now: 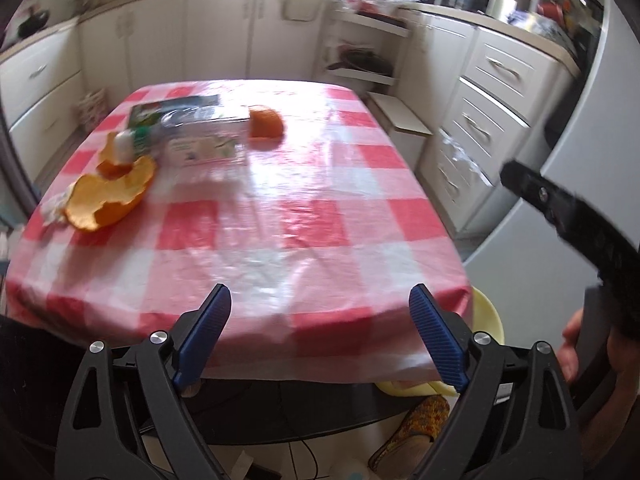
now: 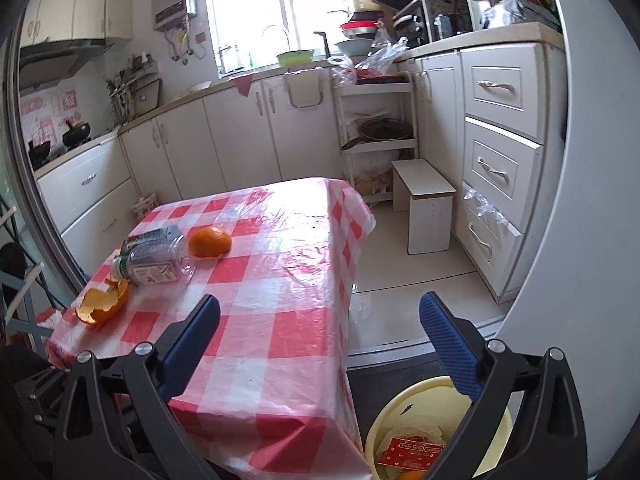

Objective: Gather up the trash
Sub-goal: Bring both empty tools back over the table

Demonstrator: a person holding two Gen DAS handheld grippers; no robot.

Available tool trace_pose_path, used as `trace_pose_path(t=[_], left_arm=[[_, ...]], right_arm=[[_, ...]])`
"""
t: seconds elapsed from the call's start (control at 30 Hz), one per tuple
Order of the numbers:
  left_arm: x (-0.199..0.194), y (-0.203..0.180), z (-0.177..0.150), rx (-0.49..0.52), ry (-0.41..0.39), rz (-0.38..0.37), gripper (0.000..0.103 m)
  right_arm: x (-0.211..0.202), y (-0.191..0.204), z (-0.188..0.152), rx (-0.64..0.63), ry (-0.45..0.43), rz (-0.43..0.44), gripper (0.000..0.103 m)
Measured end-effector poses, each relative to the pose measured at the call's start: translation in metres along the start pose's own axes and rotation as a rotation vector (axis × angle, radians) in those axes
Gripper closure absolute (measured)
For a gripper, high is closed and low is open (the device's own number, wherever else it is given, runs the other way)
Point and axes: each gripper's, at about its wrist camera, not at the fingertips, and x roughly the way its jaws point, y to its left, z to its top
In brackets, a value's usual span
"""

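Note:
On the red-and-white checked table (image 1: 304, 220) lie a large curl of orange peel (image 1: 108, 196), a clear plastic bottle (image 1: 200, 136) on its side and a piece of orange (image 1: 266, 122), all at the far left. My left gripper (image 1: 320, 294) hangs open and empty over the table's near edge. My right gripper (image 2: 320, 300) is also open and empty, above the table's near right corner. The right wrist view shows the peel (image 2: 102, 304), bottle (image 2: 156, 256) and orange (image 2: 210, 242) too. A yellow bin (image 2: 376, 428) on the floor holds a red packet (image 2: 408, 452) and paper.
A crumpled tissue (image 1: 54, 206) lies beside the peel. A white stool (image 2: 428, 200), a shelf rack (image 2: 376, 120) and drawer cabinets (image 2: 500, 168) stand to the right of the table. A person's hand (image 1: 572, 344) and slippered foot (image 1: 416, 428) are near the bin (image 1: 490, 312).

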Motion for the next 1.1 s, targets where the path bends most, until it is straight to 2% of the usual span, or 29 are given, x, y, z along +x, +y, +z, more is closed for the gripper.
trace_pose_path(t=[0.27,0.43,0.63,0.83,1.0,1.1], left_arm=[[-0.003,0.029,0.007,-0.079,-0.018,0.033,0.014],[-0.015,0.052,0.014,-0.129,-0.060,0.064,0.012],[-0.019,0.083,0.015,-0.214,-0.058,0.104,0.012],[-0.025,0.103,0.018,-0.258,-0.079,0.135,0.012],[-0.034,0.130,0.021,-0.304,-0.107,0.190,0.011],[-0.039,0.156,0.021,-0.367,-0.110,0.233,0.011]], right_arm=[[0.012,0.017,-0.005,-0.034,0.025,0.012,0.007],[0.017,0.023,-0.008,-0.045,0.036,0.018,0.007],[0.019,0.028,-0.010,-0.056,0.047,0.021,0.007],[0.021,0.030,-0.013,-0.062,0.060,0.021,0.007],[0.025,0.031,-0.013,-0.044,0.070,0.038,0.007],[0.029,0.037,-0.012,-0.040,0.076,0.056,0.007]])
